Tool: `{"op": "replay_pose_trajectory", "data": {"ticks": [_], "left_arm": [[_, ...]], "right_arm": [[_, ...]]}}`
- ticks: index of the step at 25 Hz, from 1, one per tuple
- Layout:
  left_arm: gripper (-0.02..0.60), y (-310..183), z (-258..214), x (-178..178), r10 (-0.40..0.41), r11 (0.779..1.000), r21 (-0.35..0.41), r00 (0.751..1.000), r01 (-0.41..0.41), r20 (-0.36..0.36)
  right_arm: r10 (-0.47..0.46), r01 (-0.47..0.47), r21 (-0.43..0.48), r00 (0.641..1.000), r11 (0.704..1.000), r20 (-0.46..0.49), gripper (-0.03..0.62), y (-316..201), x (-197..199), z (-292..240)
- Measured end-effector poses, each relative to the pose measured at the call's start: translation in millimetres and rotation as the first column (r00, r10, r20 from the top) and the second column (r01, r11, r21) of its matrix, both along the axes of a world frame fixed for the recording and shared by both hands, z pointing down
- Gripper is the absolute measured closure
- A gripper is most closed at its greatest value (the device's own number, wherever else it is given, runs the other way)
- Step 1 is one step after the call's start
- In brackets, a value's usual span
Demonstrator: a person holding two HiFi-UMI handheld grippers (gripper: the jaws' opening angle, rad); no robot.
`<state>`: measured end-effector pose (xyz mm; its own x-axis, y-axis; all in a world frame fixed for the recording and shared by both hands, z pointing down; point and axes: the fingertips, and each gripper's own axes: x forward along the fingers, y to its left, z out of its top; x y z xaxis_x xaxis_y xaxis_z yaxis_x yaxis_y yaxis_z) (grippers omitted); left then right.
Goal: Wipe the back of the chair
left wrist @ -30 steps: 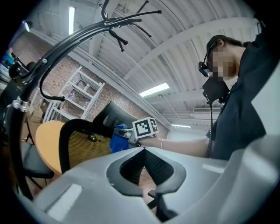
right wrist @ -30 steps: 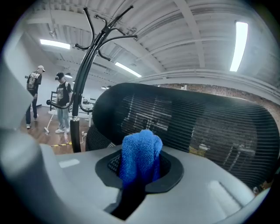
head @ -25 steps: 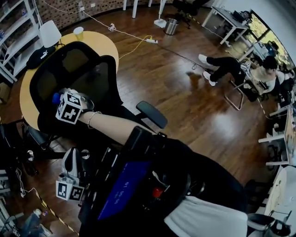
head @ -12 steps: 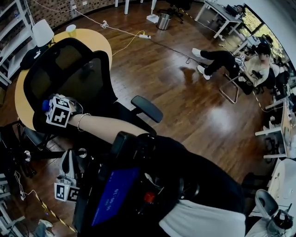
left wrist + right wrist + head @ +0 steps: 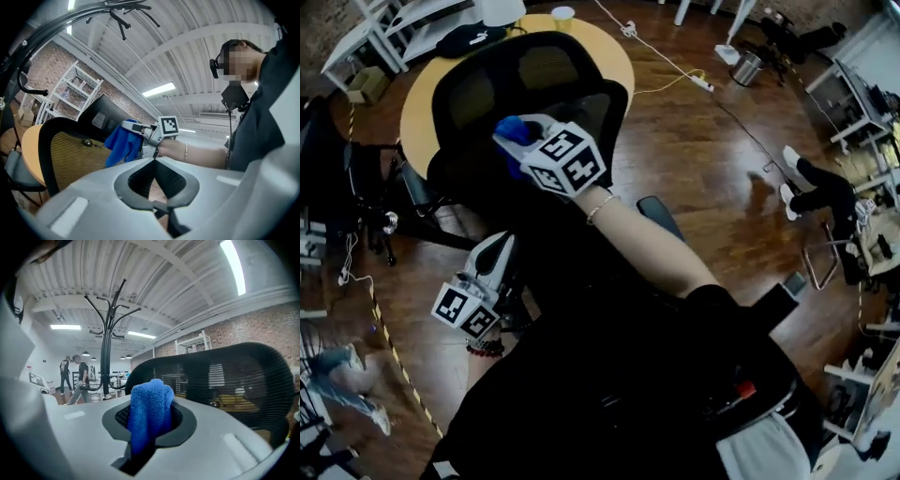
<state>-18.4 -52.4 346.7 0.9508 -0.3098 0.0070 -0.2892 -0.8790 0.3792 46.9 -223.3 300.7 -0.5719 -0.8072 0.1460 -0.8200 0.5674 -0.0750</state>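
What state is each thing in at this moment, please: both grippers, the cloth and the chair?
Left gripper: shut, empty, held low beside the person.
Right gripper: shut on the cloth, raised by the chair's back.
Cloth: bunched, hanging from the right gripper; contact with the chair unclear.
Chair: upright, its mesh back towards the person.

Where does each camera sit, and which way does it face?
Head view: on the person's head, facing steeply down at the chair back; the right forearm, left tool and right tool show.
Left gripper view: on the left tool, facing across toward the right tool and its blue cloth; its own shut jaws, the right forearm and torso show.
Right gripper view: on the right tool, facing the chair back; only its jaws, shut on the blue cloth, show.
Shared: all three show the chair back and blue cloth.
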Motion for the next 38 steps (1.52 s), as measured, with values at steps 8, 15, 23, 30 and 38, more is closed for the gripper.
{"op": "replay_pose_trajectory", "data": {"ticks": [8,15,23,30,38], "left_arm": [[0.577,-17.6,-9.0,22.4,-0.126,0.992,-0.027,0.989,0.124,-0.082],[0.577,-10.6,-6.0,24.6,-0.312,0.950,-0.044,0.948,0.310,-0.057],[0.577,13.6,12.8,58.0,-0.448,0.886,-0.166,0.891,0.433,-0.067],[0.577,33.1,15.9,36.8,-0.532,0.839,-0.179,0.844,0.514,-0.069],[0.577,35.1,12.1,-1.5,-0.521,0.847,-0.178,0.848,0.501,-0.090]], "right_arm": [[0.195,-0.206,-0.056,0.969,0.977,-0.154,0.526,6.4,165.9,69.2],[0.381,-0.413,-0.089,0.891,0.906,-0.248,0.526,-20.6,297.9,116.4],[0.332,-0.343,0.009,0.901,0.939,-0.280,0.526,-26.1,295.4,109.5],[0.298,-0.307,-0.007,0.929,0.952,-0.218,0.526,-35.9,265.5,91.7],[0.365,-0.344,0.125,0.884,0.931,-0.290,0.523,-41.6,251.2,87.2]]}}
